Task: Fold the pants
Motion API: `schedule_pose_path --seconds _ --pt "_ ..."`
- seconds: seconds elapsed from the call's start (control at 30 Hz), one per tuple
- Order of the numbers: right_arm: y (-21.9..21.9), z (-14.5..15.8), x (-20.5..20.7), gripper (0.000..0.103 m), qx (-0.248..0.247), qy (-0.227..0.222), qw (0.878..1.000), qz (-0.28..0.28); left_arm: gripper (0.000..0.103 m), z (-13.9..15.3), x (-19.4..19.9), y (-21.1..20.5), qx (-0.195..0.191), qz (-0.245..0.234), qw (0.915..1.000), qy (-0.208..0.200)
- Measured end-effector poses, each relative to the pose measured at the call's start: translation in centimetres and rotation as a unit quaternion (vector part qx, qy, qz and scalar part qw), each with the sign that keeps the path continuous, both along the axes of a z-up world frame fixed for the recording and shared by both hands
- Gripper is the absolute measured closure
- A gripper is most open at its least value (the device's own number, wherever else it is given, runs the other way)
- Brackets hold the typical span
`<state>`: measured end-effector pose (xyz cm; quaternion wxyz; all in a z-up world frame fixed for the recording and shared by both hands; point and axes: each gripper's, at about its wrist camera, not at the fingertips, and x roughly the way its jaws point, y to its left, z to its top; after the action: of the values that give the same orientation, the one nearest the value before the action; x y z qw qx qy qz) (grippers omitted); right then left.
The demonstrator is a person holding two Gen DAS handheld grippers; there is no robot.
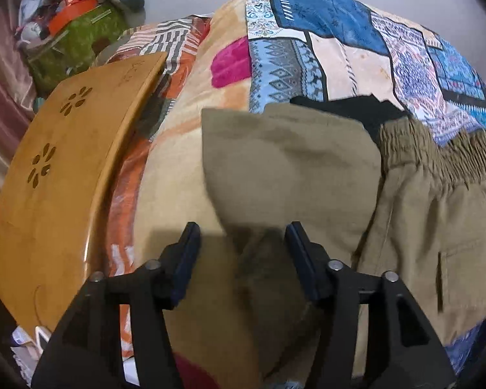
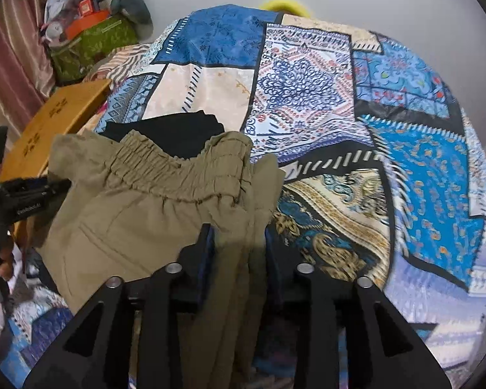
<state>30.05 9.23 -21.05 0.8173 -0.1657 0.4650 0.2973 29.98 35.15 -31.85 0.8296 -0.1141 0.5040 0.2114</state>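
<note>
Khaki pants (image 1: 291,162) with an elastic waistband (image 1: 437,152) lie partly folded on the bed. In the left wrist view my left gripper (image 1: 243,236) has its jaws wide apart, with a fold of khaki cloth lying between them, not pinched. In the right wrist view my right gripper (image 2: 239,236) is shut on a bunched edge of the pants (image 2: 145,201) near the waistband (image 2: 178,171) and lifts it. The left gripper also shows at the left edge of that view (image 2: 26,191).
A black folded garment (image 2: 178,129) lies behind the pants. The bed has a blue patchwork sheet (image 2: 405,129) and a beige-orange blanket (image 1: 184,123). A wooden lap table (image 1: 48,178) sits at the left. A green bag with clutter (image 1: 77,39) stands at the back left.
</note>
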Motion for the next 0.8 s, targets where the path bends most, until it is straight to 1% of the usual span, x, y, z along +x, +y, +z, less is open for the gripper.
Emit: schedule_pose_path --seconds 0.03,0.1,0.17,0.2,0.27,0.33,0.4,0.43,0.5,0.53,0.57,0.6,0.63,0.7,0.73,0.8 --pt "-0.5 0.6 -0.7 0.06 0.004 -0.005 1.0 0.0 0.047 0.2 -0.5 -0.1 -0.003 -0.001 1.0 0.002" --pt "-1.0 1.6 -1.3 0.057 0.013 -0.013 1.0 0.002 0.047 1.2 -1.6 -0.4 -0.001 -0.001 1.0 0.0" --pt "-1.8 3.0 -2.2 0.057 0.027 -0.022 0.999 0.006 0.047 3.2 -3.1 -1.0 0.004 -0.005 0.9998 -0.02" --pt "-2.0 3.6 -2.5 0.057 0.031 -0.027 0.999 0.007 0.047 4.3 -3.8 -1.4 0.004 -0.007 0.9995 -0.031" --pt "-2.9 5.9 -4.1 0.057 0.047 -0.054 0.997 0.01 0.047 7.5 -5.7 -2.4 0.011 -0.014 0.9978 -0.064" --pt "-3.8 8.1 -5.4 0.057 0.07 -0.071 0.995 0.012 0.047 10.5 -7.0 -3.7 0.026 -0.024 0.9952 -0.091" --pt "-4.7 10.3 -6.7 0.057 0.099 -0.085 0.991 0.009 0.047 14.3 -8.8 -5.6 0.049 -0.04 0.9901 -0.125" --pt "-5.4 11.9 -7.8 0.057 0.122 -0.095 0.988 0.009 0.046 15.6 -9.4 -6.4 0.056 -0.049 0.9874 -0.139" --pt "-6.1 13.9 -9.3 0.057 0.148 -0.113 0.983 0.011 0.041 19.0 -11.5 -8.7 0.075 -0.071 0.9796 -0.172" --pt "-6.5 15.2 -10.4 0.057 0.159 -0.126 0.979 0.013 0.039 20.1 -12.3 -9.5 0.084 -0.077 0.9762 -0.185" --pt "-7.0 16.5 -11.6 0.057 0.171 -0.14 0.975 0.015 0.039 21.4 -13.2 -10.5 0.093 -0.084 0.9722 -0.198" --pt "-7.2 17.2 -12.4 0.057 0.181 -0.149 0.972 0.021 0.039 22.9 -14.4 -11.6 0.102 -0.089 0.9677 -0.213" --pt "-7.8 18.6 -13.8 0.057 0.197 -0.162 0.967 0.024 0.039 23.9 -15.2 -12.3 0.106 -0.092 0.9645 -0.224" --pt "-8.5 20.2 -15.7 0.057 0.222 -0.177 0.958 0.029 0.039 26.1 -17.2 -13.8 0.107 -0.099 0.9566 -0.253" --pt "-9.1 21.4 -17.2 0.057 0.241 -0.187 0.952 0.034 0.039 27.3 -18.4 -14.6 0.105 -0.1 0.952 -0.27" --pt "-9.8 22.7 -19.1 0.057 0.261 -0.2 0.943 0.04 0.039 29.2 -20.6 -15.9 0.105 -0.102 0.9433 -0.298"
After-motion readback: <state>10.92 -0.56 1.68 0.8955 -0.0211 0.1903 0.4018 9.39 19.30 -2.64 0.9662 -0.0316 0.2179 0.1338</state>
